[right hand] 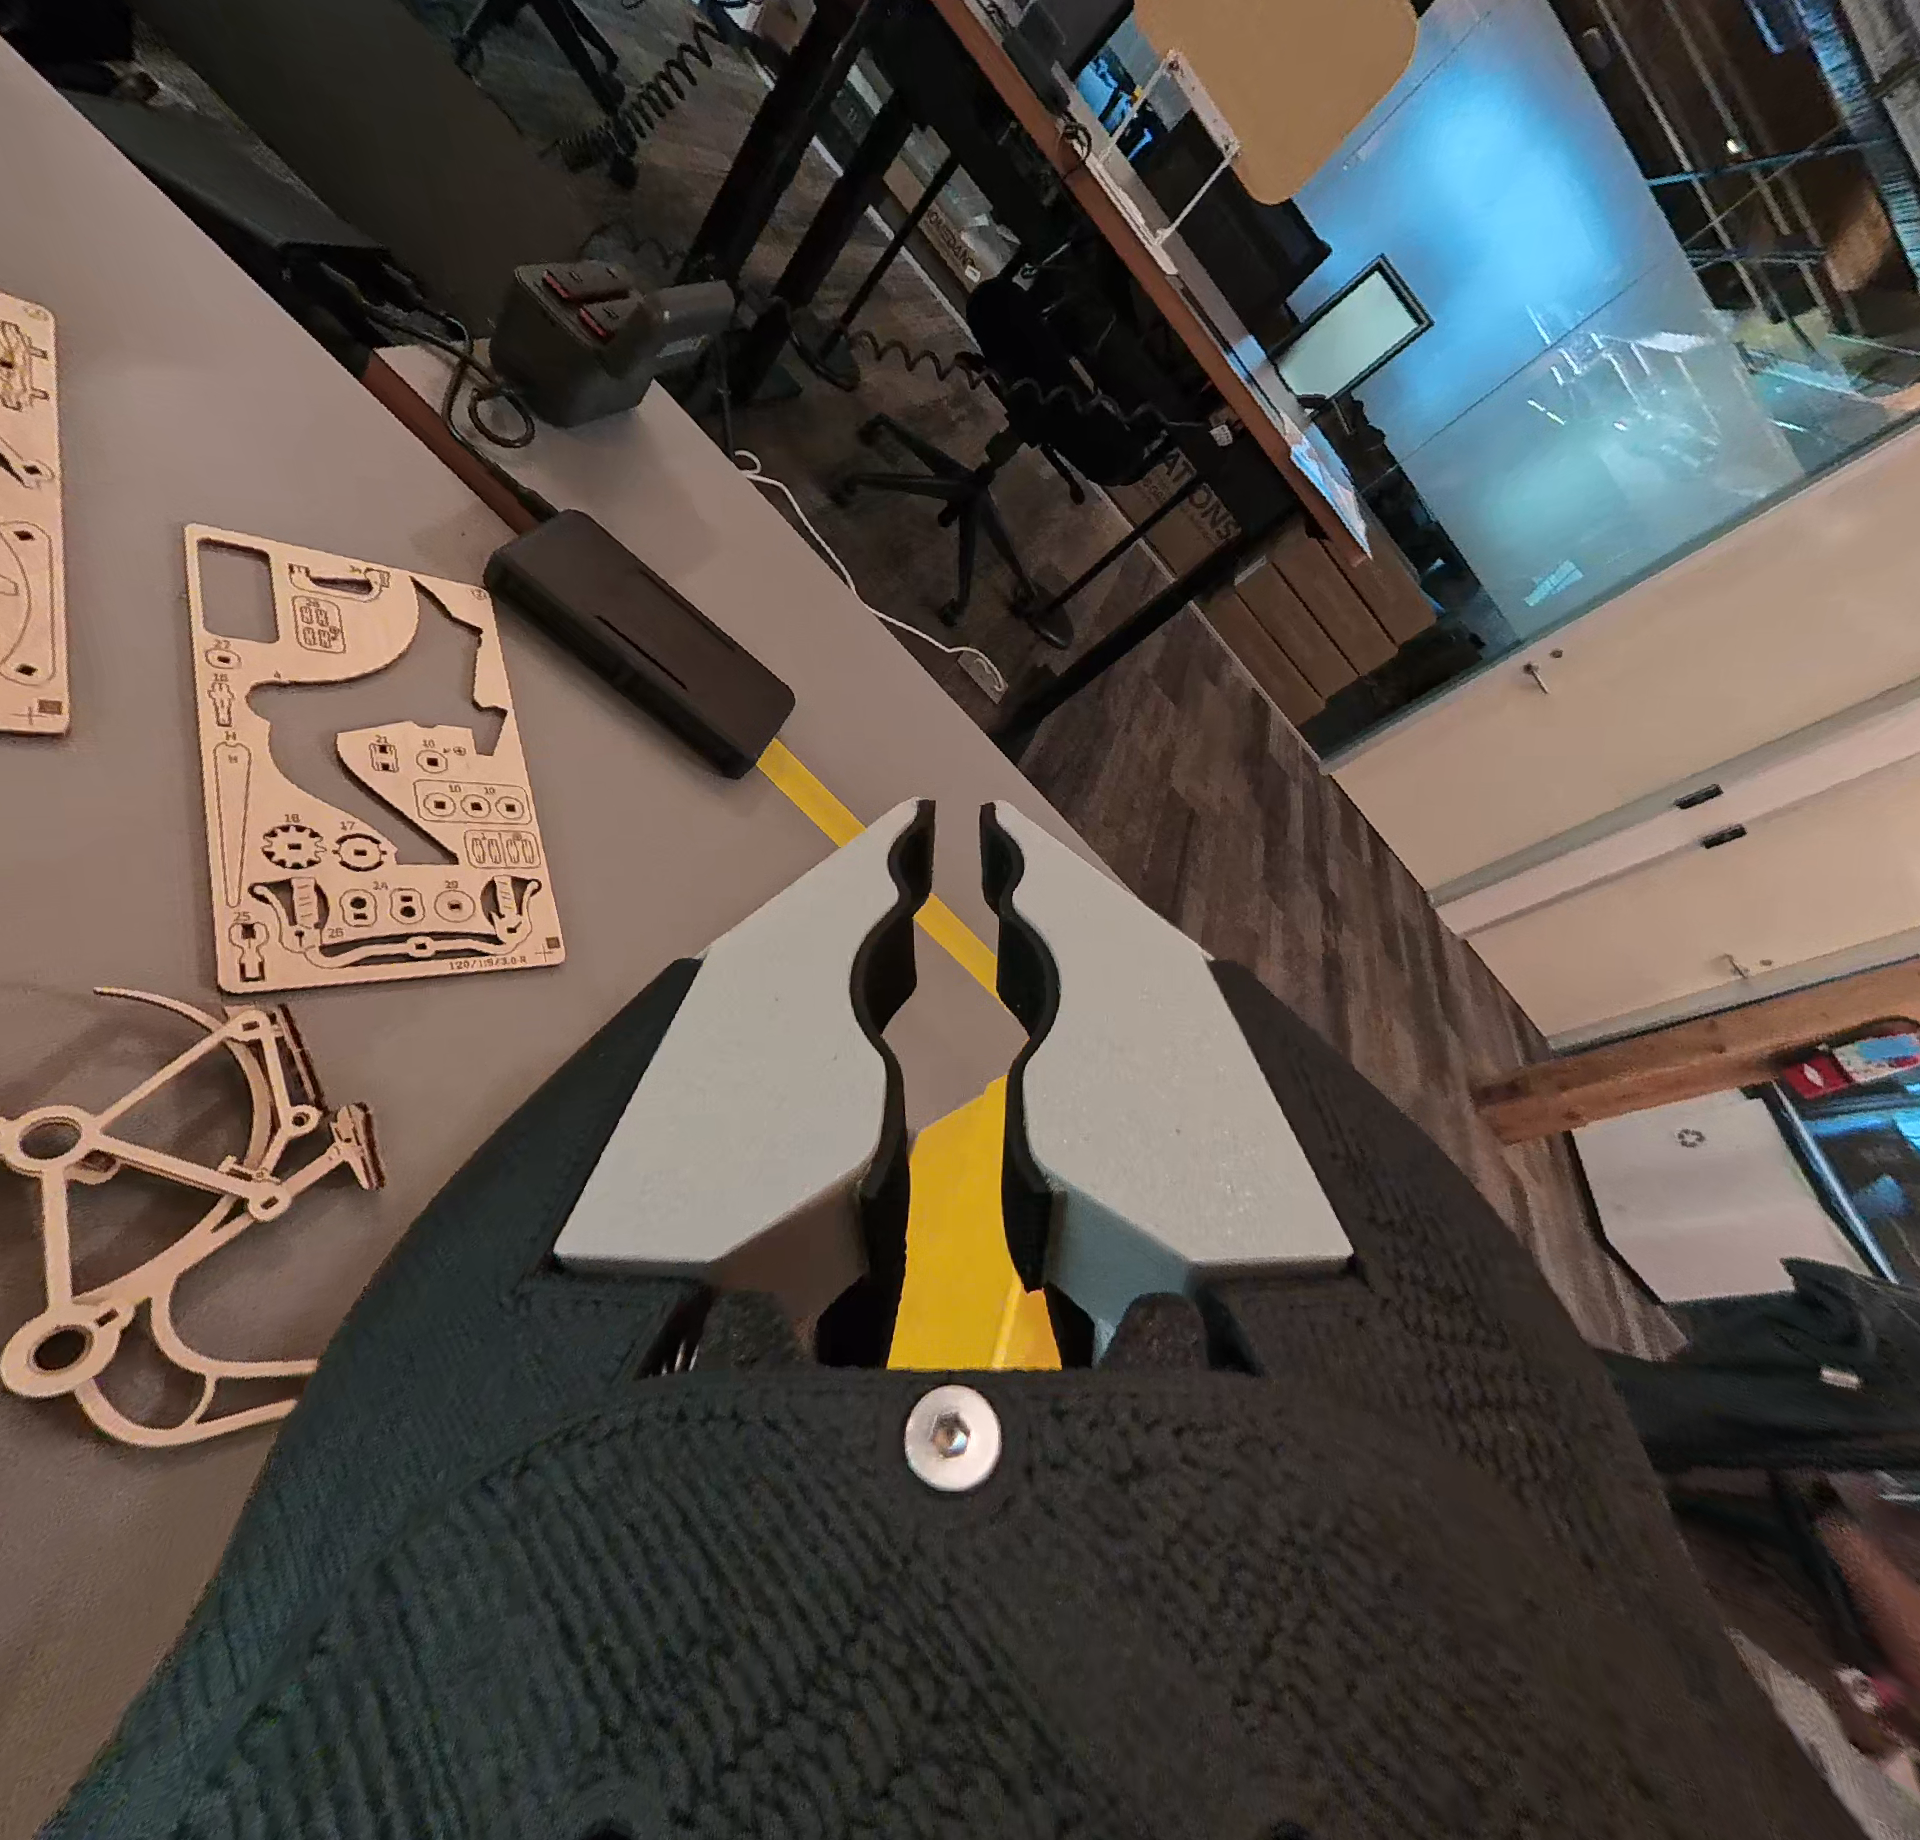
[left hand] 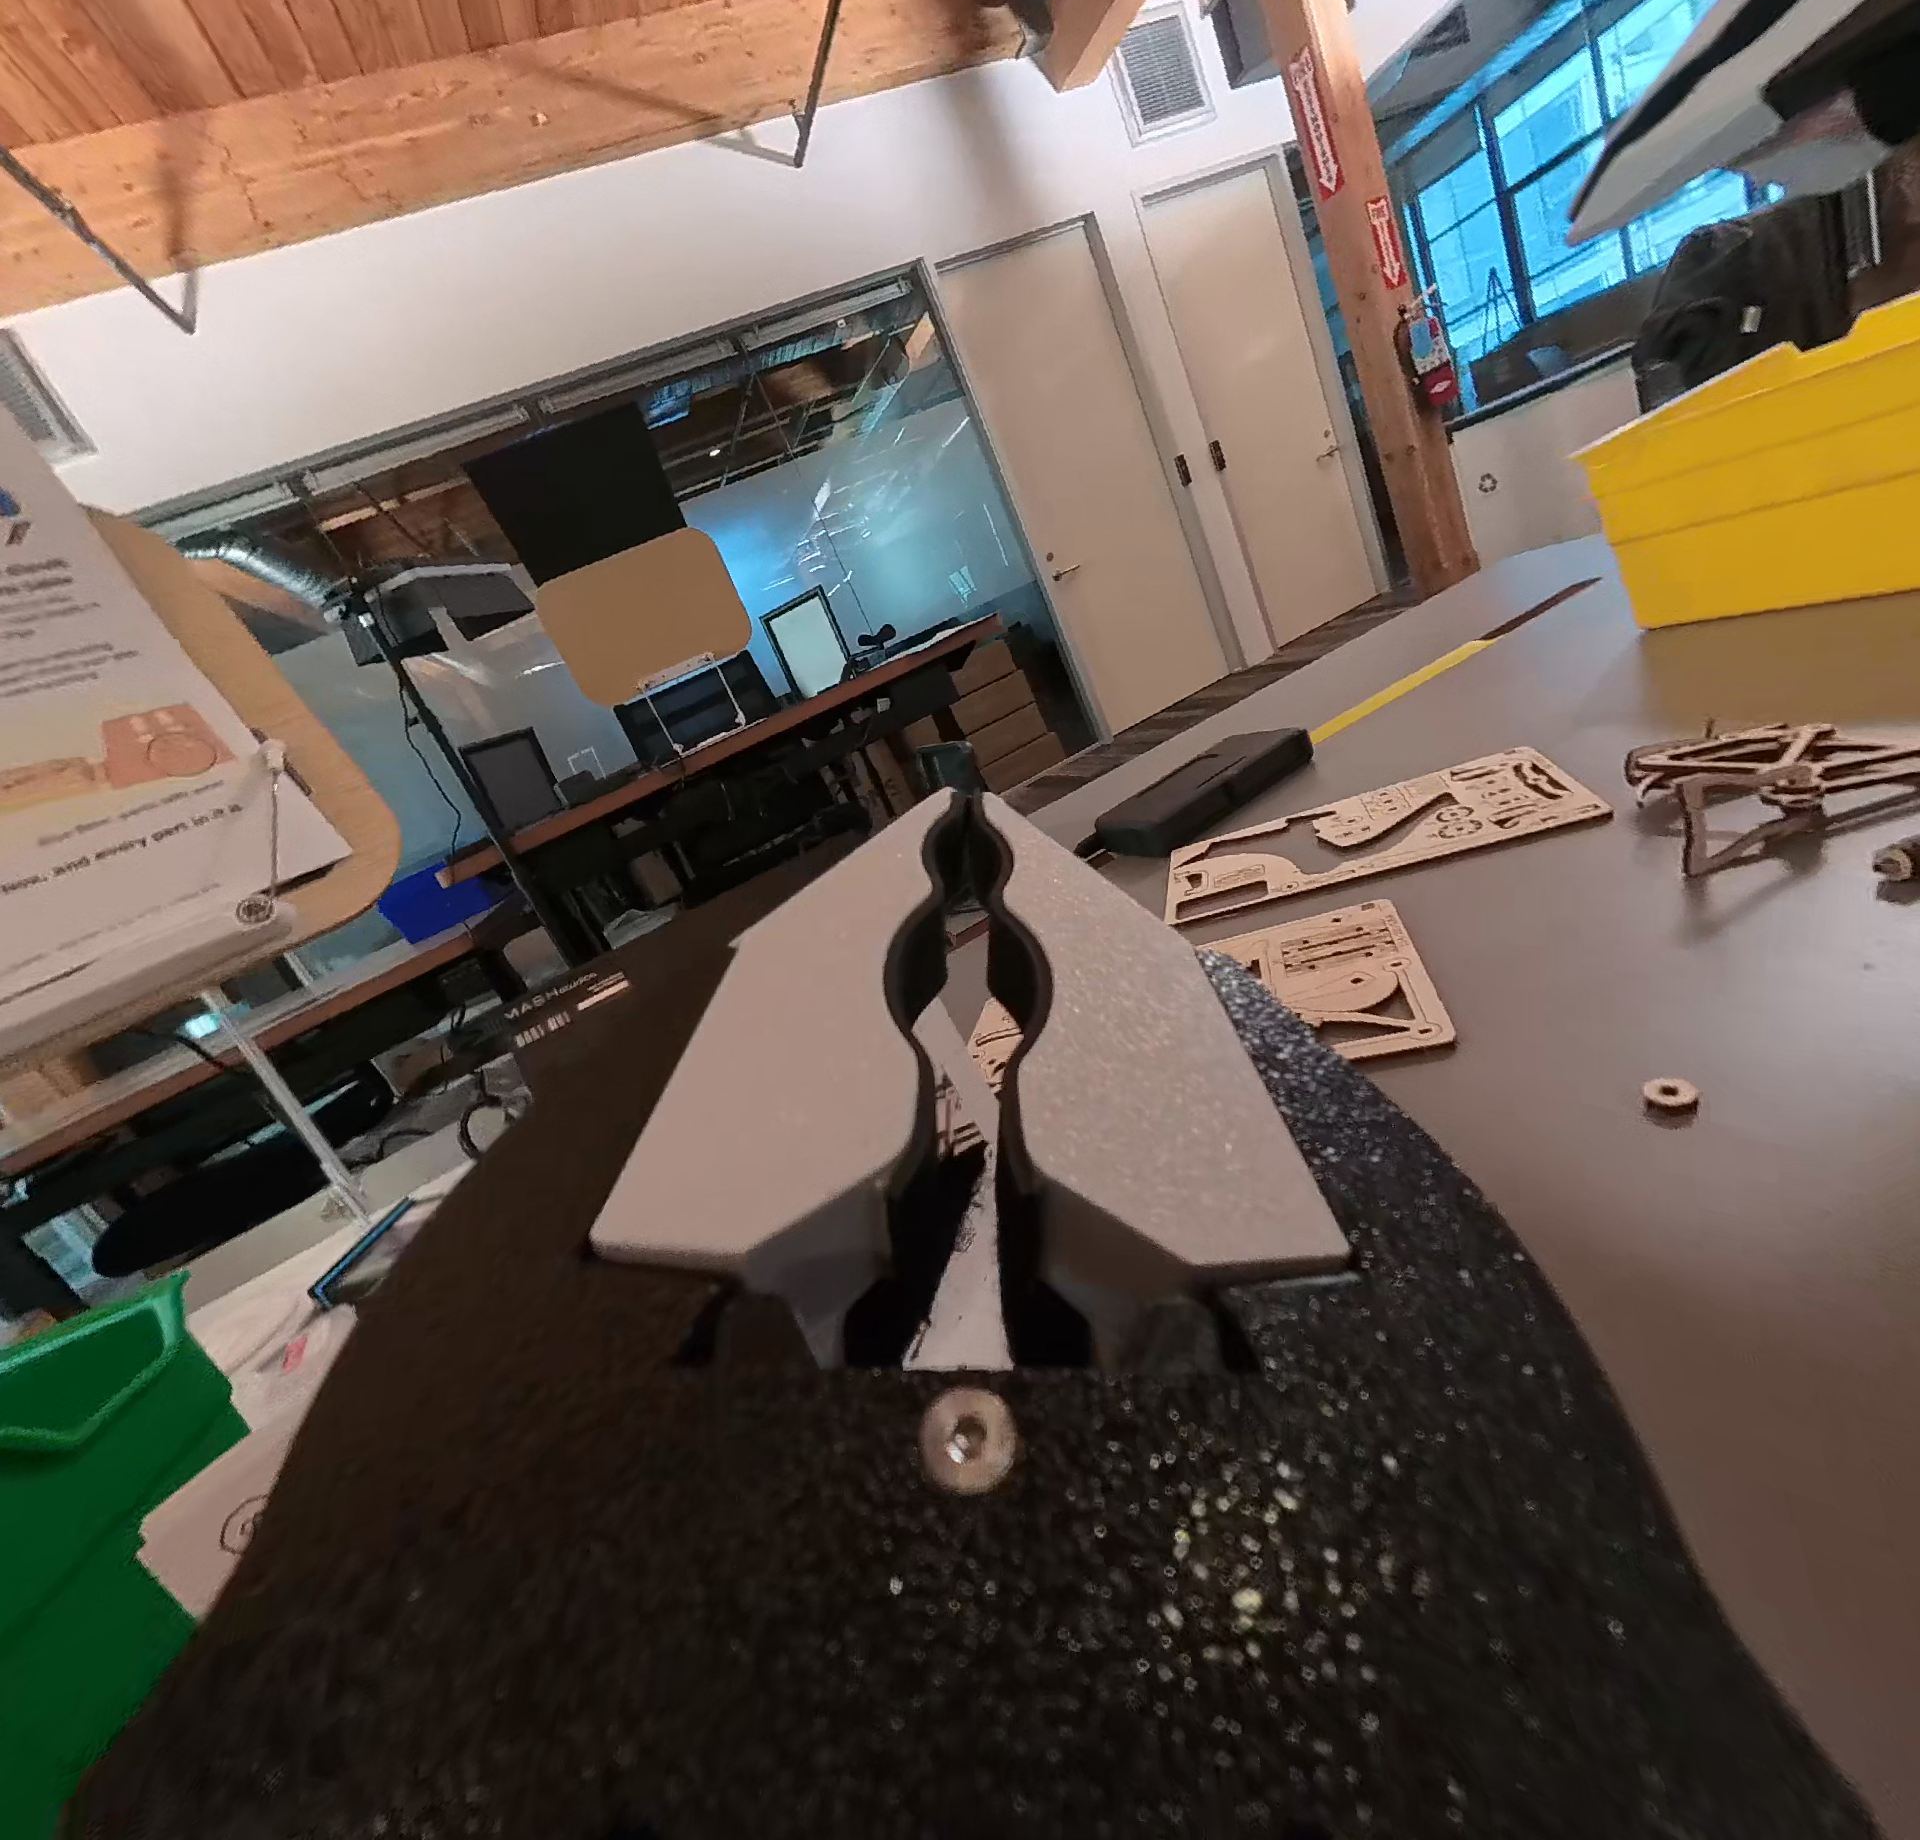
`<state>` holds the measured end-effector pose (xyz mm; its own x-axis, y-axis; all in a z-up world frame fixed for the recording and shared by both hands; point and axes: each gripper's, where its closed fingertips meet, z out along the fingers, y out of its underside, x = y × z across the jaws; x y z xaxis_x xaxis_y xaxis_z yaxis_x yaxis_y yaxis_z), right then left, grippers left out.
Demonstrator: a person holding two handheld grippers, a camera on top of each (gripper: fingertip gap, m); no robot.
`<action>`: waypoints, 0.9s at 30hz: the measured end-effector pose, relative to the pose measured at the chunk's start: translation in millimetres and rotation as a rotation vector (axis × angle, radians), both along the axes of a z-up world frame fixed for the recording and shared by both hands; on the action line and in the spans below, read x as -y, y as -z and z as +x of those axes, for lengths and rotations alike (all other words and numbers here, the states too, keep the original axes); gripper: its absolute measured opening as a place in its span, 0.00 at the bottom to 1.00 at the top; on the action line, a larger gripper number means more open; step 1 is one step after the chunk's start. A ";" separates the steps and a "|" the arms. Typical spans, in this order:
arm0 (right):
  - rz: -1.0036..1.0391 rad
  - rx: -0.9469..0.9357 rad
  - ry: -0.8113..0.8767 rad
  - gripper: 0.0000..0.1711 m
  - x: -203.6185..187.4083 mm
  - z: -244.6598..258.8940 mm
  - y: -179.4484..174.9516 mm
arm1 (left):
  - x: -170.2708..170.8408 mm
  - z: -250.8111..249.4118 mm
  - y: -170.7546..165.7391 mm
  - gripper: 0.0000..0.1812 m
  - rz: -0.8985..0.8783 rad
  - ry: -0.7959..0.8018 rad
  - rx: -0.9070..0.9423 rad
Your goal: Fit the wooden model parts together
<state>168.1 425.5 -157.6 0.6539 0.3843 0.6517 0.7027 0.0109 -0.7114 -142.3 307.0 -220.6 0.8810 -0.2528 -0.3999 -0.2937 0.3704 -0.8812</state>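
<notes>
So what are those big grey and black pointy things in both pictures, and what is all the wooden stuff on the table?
Those are two grabbing tools, each held in a person's hand, with a camera looking along two grey fingers. One picture comes from the left gripper, whose tips nearly touch with nothing between them. The other comes from the right gripper, slightly open and also empty. On the grey table lie flat pale wooden sheets with cut-out parts, a half-built wooden frame model, a small wooden ring and a flat black box. A yellow plastic bin stands farther back.
</notes>
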 end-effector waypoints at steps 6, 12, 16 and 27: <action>-0.010 -0.017 -0.016 0.04 0.3 -4.0 1.9 | -2.7 -8.2 0.0 0.00 -0.019 -0.012 0.054; -0.020 -0.003 -0.019 0.04 -0.7 -5.5 6.0 | -2.0 -3.9 1.2 0.00 -0.017 -0.006 0.027; -0.026 0.008 -0.027 0.04 -0.5 -8.7 8.4 | -1.9 -2.7 1.7 0.00 -0.020 -0.003 0.025; -0.051 -0.006 -0.044 0.05 -0.8 -15.8 14.2 | -2.6 -2.5 3.2 0.00 -0.035 0.003 0.035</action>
